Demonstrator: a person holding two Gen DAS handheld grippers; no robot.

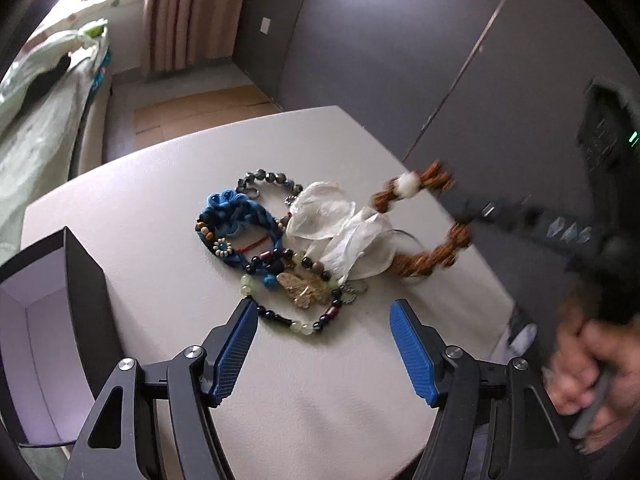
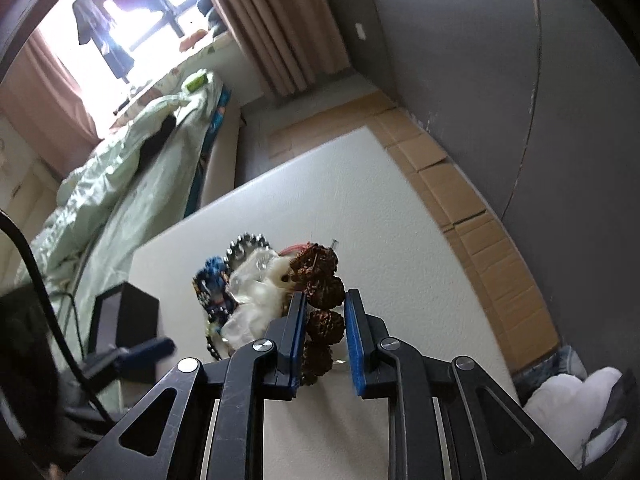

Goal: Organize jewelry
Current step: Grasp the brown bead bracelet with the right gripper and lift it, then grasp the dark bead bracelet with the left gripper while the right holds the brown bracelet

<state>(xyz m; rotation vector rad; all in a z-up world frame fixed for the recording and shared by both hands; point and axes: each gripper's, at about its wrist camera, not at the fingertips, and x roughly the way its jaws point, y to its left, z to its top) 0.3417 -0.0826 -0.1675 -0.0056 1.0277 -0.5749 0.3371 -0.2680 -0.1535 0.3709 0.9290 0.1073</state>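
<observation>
Grey walls [image 2: 460, 40] enclose the room — a bright window [image 2: 132, 20] with pinkish-beige curtains [image 2: 280, 20] glows beyond a bed [image 2: 120, 184] under pale green bedding. Flattened cardboard [image 2: 472, 208] lies on the floor beside the white table [image 2: 380, 208].

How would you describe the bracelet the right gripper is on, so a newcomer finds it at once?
On the white table lies one tangle of jewelry; look at its edge nearest the grey wall. There the right gripper has a loop of big, rough, reddish-brown seed beads between its fingers. It is the only brown, knobbly strand, with one white bead, beside the glossy dark bead bracelet and blue braided cord.
</observation>
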